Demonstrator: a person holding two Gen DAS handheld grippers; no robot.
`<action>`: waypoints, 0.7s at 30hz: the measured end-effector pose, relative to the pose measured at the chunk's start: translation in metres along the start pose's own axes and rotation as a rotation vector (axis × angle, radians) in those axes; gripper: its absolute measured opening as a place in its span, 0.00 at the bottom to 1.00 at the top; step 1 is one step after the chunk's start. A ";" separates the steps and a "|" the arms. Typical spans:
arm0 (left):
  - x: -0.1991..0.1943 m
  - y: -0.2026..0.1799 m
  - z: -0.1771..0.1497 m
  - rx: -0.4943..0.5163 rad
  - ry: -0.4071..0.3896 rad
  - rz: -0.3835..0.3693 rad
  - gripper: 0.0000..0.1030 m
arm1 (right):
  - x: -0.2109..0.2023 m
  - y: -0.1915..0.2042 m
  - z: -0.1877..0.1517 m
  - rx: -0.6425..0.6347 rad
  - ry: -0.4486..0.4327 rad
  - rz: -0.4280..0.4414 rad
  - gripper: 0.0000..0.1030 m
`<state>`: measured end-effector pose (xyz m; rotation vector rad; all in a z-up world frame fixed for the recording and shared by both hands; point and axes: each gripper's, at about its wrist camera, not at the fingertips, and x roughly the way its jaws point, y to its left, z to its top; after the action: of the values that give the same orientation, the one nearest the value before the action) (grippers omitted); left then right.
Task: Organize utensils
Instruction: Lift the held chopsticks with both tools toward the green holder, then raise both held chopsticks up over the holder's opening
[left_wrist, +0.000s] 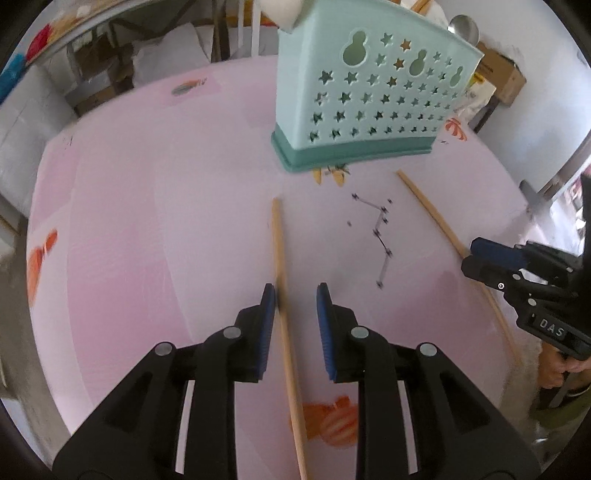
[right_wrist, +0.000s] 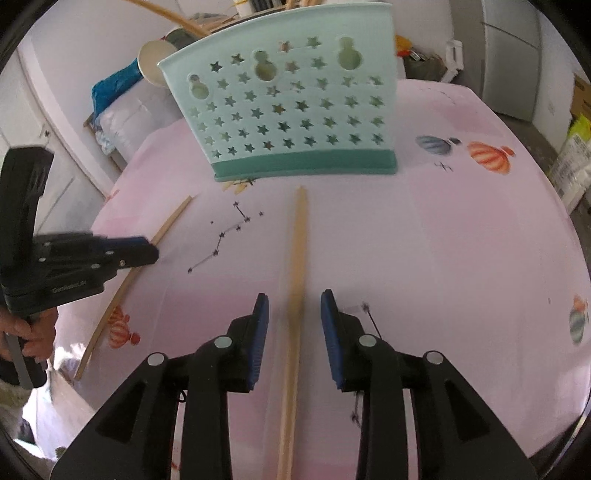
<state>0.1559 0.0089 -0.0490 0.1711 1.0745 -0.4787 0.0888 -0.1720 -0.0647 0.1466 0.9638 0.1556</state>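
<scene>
Two wooden chopsticks lie on the pink tablecloth (left_wrist: 147, 221) in front of a mint-green star-punched utensil holder (left_wrist: 369, 96) (right_wrist: 291, 110). One chopstick (left_wrist: 280, 258) (right_wrist: 173, 219) runs between the fingers of my left gripper (left_wrist: 295, 291) (right_wrist: 147, 249), close beside the left pad; the jaws stand apart and do not clamp it. The other chopstick (right_wrist: 297, 240) (left_wrist: 424, 206) lies midway between the blue pads of my right gripper (right_wrist: 294, 297) (left_wrist: 472, 254), which is open, with a gap on both sides. A metal spoon (left_wrist: 461, 27) stands in the holder.
The cloth carries printed balloons (right_wrist: 487, 155) and a star pattern (left_wrist: 380, 232). A paper cup (right_wrist: 151, 62) and a blue cloth (right_wrist: 114, 88) sit behind the holder. Cardboard boxes (left_wrist: 506, 74) stand beyond the table's far edge. A hand (right_wrist: 33, 332) holds the left gripper's grip.
</scene>
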 end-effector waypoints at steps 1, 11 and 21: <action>0.003 -0.001 0.005 0.015 -0.002 0.012 0.20 | 0.003 0.002 0.003 -0.012 0.000 -0.005 0.28; 0.018 -0.003 0.036 0.040 -0.019 0.052 0.04 | 0.033 0.009 0.042 -0.064 0.003 -0.033 0.07; -0.037 0.011 0.038 -0.077 -0.220 -0.018 0.04 | -0.009 0.000 0.049 0.010 -0.131 0.011 0.07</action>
<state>0.1772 0.0158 0.0008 0.0391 0.8785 -0.4602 0.1244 -0.1763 -0.0300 0.1694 0.8337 0.1498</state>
